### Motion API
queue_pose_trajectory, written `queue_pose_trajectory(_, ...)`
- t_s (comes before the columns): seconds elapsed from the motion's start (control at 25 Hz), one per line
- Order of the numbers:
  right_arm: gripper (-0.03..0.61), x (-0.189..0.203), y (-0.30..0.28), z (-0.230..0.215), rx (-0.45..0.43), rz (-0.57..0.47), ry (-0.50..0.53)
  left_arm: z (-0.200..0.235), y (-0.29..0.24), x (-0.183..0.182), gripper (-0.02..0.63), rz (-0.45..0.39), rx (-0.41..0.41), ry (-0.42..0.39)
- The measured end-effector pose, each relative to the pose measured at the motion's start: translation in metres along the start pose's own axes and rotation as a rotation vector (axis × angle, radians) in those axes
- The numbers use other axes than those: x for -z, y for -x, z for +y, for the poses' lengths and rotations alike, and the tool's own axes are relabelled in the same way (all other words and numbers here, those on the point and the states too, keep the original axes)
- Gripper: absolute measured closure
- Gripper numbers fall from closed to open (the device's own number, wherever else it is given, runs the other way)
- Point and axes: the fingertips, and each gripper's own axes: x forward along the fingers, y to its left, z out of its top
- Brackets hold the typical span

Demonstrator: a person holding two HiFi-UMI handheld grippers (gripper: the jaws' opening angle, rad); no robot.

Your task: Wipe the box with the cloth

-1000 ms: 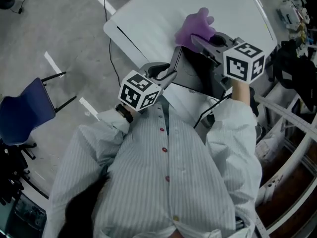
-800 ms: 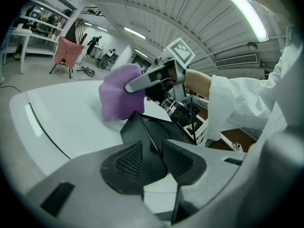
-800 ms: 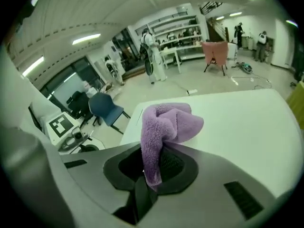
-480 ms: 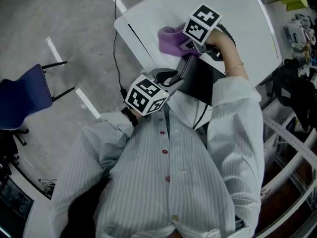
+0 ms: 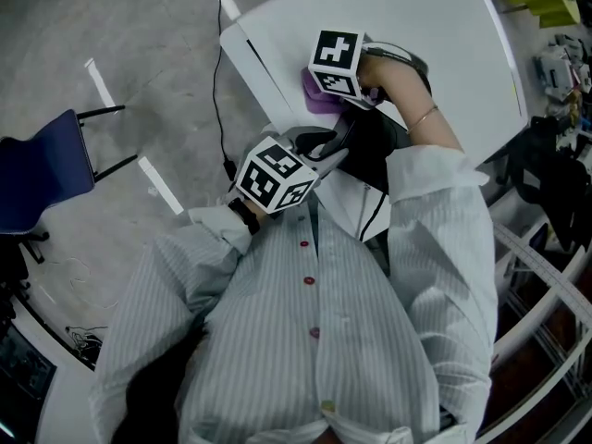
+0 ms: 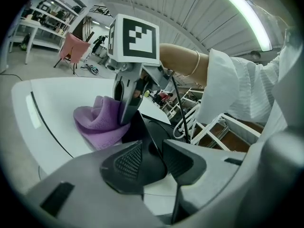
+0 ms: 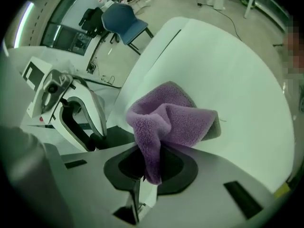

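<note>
A black box (image 5: 375, 146) stands at the near edge of the white table (image 5: 444, 26). My left gripper (image 5: 333, 146) is shut on the box's near-left wall (image 6: 142, 129), which runs between its pads. The purple cloth (image 5: 312, 98) is pinched in my right gripper (image 5: 335, 95), which hangs under its marker cube at the box's far-left side. In the right gripper view the cloth (image 7: 171, 120) bunches out of the jaws (image 7: 152, 167) over the table, with the left gripper (image 7: 76, 113) and a strip of the box (image 7: 116, 134) to the left. Contact between cloth and box is hidden.
A blue chair (image 5: 46, 169) stands on the grey floor at left. A black cable (image 5: 217, 54) runs down beside the table's left edge. Dark gear and a metal frame (image 5: 546, 248) crowd the right side. The person's striped shirt fills the lower part of the head view.
My right gripper has carried the cloth from the box's far right side across to its far-left side, turning over so its marker cube faces up. The left gripper has held still.
</note>
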Motion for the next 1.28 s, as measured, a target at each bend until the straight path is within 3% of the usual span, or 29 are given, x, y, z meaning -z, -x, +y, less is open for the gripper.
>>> queue_pose_trajectory(0.16,0.529,0.001,0.0,0.007,0.061,0.027,0.106,-0.002,0.0,-0.001,0.494,-0.003,0.012,0.018)
queue_pose_trajectory(0.32,0.529,-0.004,0.0,0.018,0.058,0.006,0.156,0.006,0.017,-0.001,0.494,-0.033,0.032,0.048)
queue_pose_trajectory(0.48,0.529,-0.006,0.001,0.034,0.047,0.008,0.197,0.037,0.05,-0.005,0.494,-0.095,-0.051,0.108)
queue_pose_trajectory(0.8,0.529,-0.017,-0.009,0.089,-0.068,0.057,0.251,0.088,0.097,-0.005,0.494,-0.146,-0.227,0.126)
queue_pose_trajectory(1.28,0.529,-0.027,-0.019,0.147,-0.124,-0.064,0.27,0.085,0.105,-0.003,0.494,-0.151,-0.242,0.103)
